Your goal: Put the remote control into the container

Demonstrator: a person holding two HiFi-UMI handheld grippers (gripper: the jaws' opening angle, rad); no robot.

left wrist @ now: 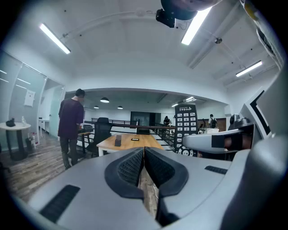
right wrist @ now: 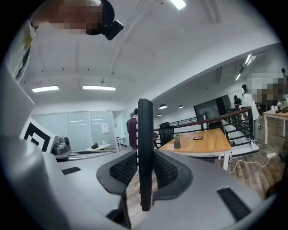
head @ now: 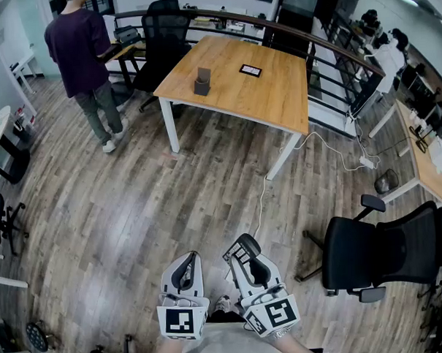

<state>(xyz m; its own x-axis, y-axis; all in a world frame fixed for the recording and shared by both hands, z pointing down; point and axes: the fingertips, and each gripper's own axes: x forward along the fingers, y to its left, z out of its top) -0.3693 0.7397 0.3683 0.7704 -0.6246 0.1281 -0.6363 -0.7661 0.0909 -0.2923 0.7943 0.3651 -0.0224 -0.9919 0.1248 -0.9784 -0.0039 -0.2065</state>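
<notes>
My right gripper point(head: 248, 264) is shut on a black remote control point(head: 241, 250), which sticks out forward past the jaws. In the right gripper view the remote point(right wrist: 145, 143) stands edge-on, clamped between the two pads. Seen from the left gripper view, the remote point(left wrist: 185, 128) shows its button face upright at the right. My left gripper point(head: 187, 267) is shut with nothing in it, close beside the right one. A small dark container point(head: 202, 81) stands far ahead on a wooden table point(head: 276, 96). It also shows small as the container point(left wrist: 118, 141) and the container point(right wrist: 177, 142).
A flat dark device point(head: 251, 70) lies on the table beyond the container. A person point(head: 84, 61) stands left of the table beside a black office chair point(head: 164, 35). Another black chair point(head: 385, 253) stands at my right. A white cable point(head: 307, 143) runs over the wooden floor.
</notes>
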